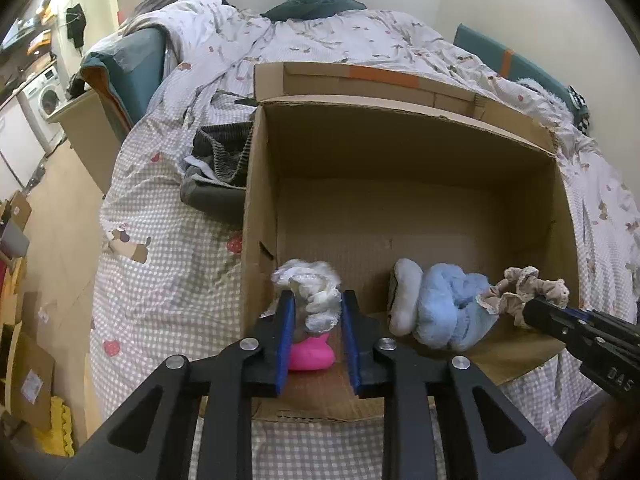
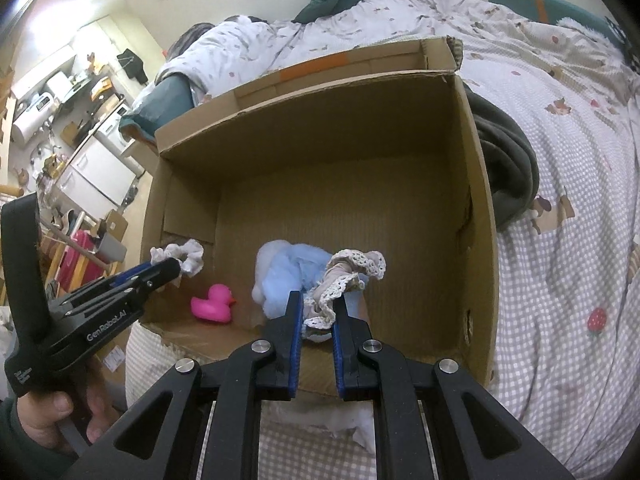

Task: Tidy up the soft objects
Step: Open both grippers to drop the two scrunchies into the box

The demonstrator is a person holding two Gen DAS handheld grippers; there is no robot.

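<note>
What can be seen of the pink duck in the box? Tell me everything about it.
The pink duck is a small, smooth, glossy toy, rubber or plastic by its look, bright pink with an orange beak. It sits upright on the floor of the cardboard box, near the front left corner, its beak toward the blue plush. Nothing grips it. In the left wrist view the left claw and its white scrunchie partly hide it.

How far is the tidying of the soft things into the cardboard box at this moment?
Done: the pink duck and the blue plush toy already lie inside the cardboard box. In hand: the left tongs hold a white scrunchie over the box, and the right tongs are shut on a beige lace scrunchie. Left: both scrunchies must be released; dark clothes lie beside the box.
</note>
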